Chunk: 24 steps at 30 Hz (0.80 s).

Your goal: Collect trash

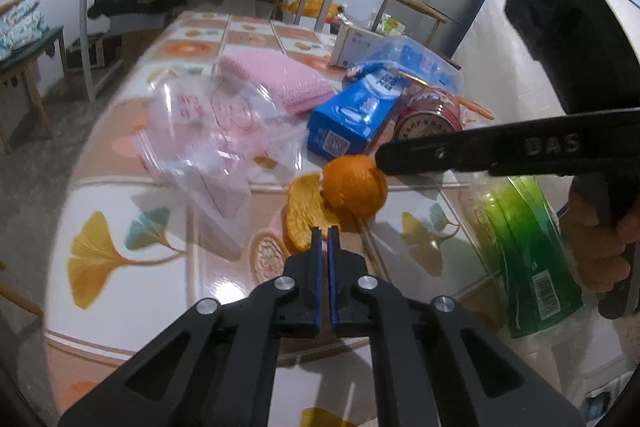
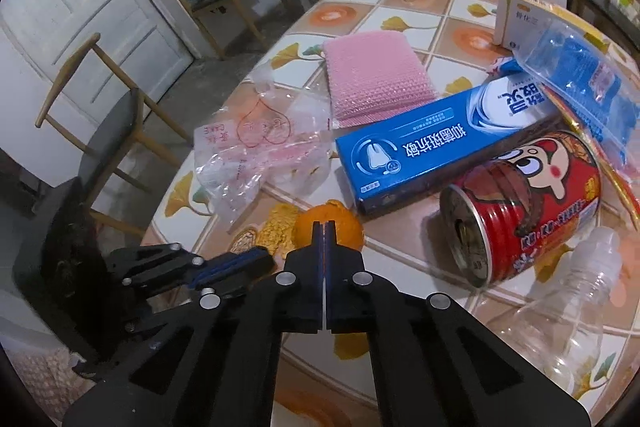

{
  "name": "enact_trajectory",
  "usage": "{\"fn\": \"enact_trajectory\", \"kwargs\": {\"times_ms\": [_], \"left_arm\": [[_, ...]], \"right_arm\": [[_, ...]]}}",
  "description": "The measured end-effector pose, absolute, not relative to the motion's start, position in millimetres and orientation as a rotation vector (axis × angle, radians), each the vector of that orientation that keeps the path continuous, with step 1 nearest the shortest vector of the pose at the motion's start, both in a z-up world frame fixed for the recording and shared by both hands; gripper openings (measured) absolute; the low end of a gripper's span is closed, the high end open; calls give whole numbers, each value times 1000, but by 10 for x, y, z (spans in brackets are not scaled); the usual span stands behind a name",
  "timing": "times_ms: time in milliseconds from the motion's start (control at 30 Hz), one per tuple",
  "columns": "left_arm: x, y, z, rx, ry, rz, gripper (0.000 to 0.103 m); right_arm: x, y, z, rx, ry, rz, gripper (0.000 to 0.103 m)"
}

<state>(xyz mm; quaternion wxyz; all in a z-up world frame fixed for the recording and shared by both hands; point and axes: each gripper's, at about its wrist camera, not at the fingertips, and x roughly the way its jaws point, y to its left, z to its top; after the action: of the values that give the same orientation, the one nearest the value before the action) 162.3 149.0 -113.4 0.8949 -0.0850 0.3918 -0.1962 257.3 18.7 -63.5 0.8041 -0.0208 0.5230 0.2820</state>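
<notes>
Both my jaws are closed and empty. The curled orange mandarin peel (image 2: 329,223) lies on the tiled counter (image 2: 408,7) just ahead of my right gripper (image 2: 324,227); my left gripper (image 1: 323,233) waits beside it.

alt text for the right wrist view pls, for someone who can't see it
The right gripper, its jaws together, points at an orange peel on a ginkgo-patterned table, with the left gripper coming in from the left. Behind the peel lie a clear plastic bag, a blue toothpaste box, a red can on its side and a pink sponge.
</notes>
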Motion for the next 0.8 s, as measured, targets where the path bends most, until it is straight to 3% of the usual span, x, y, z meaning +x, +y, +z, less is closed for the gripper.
{"fn": "enact_trajectory", "kwargs": {"times_ms": [200,267,333,433,600,667,700,800], "left_arm": [[1609,1437,-1136,-196,818,-434,1],[1567,1439,-1095,-188,804,-433,1],[1533,1451,-1056,-175,786,-428,1],[1486,1491,-1017,-139,767,-400,1],[1467,1575,-1048,-135,780,-371,1],[1457,1599,-1055,-136,783,-364,1],[1450,1605,-1060,-136,784,-361,1],[1440,1623,-1064,-137,784,-356,1]], "right_arm": [[2509,165,-536,-63,1088,605,2],[2504,190,-525,-81,1081,609,11],[2495,255,-535,-117,1074,611,41],[2467,359,-567,-190,1066,616,45],[2476,503,-734,-292,1092,616,45],[2482,495,-769,-312,1088,600,38],[2479,485,-766,-321,1081,592,26],[2516,371,-730,-255,1096,598,19]]}}
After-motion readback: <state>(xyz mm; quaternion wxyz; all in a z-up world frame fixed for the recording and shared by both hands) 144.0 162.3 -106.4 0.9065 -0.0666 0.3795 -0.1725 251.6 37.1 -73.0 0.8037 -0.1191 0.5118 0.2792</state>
